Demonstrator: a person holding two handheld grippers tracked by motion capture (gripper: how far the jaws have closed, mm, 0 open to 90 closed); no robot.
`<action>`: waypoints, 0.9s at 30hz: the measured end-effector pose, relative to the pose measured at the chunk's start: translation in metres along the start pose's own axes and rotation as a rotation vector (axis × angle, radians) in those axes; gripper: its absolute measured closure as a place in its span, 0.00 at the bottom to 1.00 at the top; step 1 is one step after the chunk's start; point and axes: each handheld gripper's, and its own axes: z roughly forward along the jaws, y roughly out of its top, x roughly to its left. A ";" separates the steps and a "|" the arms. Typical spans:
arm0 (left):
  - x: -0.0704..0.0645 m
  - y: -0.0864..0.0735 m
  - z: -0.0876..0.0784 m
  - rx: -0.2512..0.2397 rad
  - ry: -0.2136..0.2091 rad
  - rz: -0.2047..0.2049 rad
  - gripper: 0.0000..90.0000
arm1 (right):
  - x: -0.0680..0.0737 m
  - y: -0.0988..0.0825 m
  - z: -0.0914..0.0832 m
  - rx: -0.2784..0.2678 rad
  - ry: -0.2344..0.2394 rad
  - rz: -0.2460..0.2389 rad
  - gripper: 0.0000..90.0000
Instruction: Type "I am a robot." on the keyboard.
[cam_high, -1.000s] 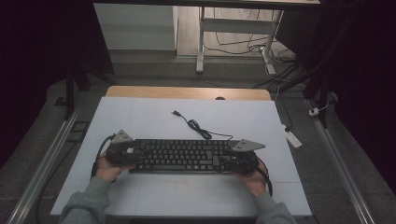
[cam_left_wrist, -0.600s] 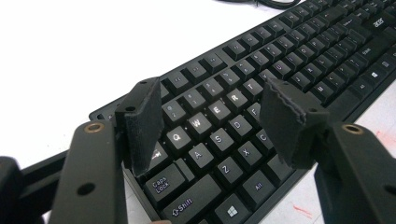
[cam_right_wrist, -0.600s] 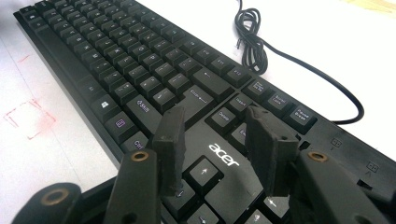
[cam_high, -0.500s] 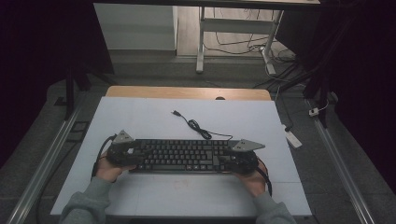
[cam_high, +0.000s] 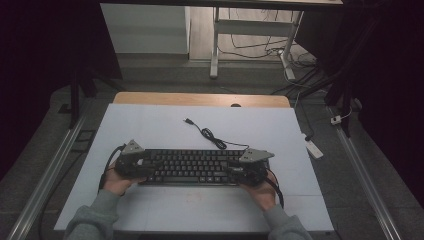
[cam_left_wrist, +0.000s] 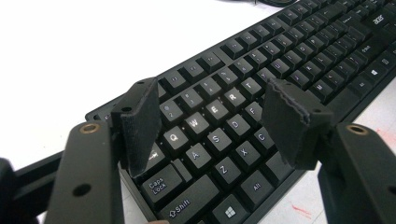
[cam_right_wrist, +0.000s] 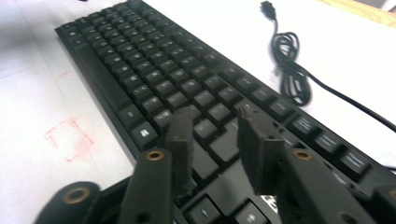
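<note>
A black keyboard (cam_high: 192, 166) lies across the white table mat, its cable (cam_high: 207, 134) curling away behind it. My left gripper (cam_high: 145, 167) is at the keyboard's left end. In the left gripper view it (cam_left_wrist: 215, 121) stands open, its pads hovering wide apart over the Q, W and E keys (cam_left_wrist: 280, 70). My right gripper (cam_high: 235, 171) is at the right end. Its jaws (cam_right_wrist: 217, 135) have just been closing. A gap still shows between them above the keys (cam_right_wrist: 154, 60), and nothing is pinched.
The coiled cable (cam_right_wrist: 289, 70) and its plug (cam_right_wrist: 268, 7) lie on the mat beyond the keyboard. Faint red marks (cam_right_wrist: 70, 135) sit on the mat (cam_high: 150, 130) in front of it. A wooden edge (cam_high: 200, 99) bounds the table's far side. A white power strip (cam_high: 313, 148) lies on the floor at the right.
</note>
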 end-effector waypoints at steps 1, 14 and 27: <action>0.000 0.000 0.000 0.000 0.000 0.000 0.41 | 0.001 0.001 0.001 -0.002 0.009 0.000 0.81; -0.001 0.000 0.001 0.005 -0.003 0.004 0.40 | 0.015 0.013 0.023 0.029 0.087 -0.039 0.99; 0.000 0.000 0.001 0.006 -0.012 -0.006 0.38 | 0.032 0.026 0.052 0.063 0.124 -0.061 0.99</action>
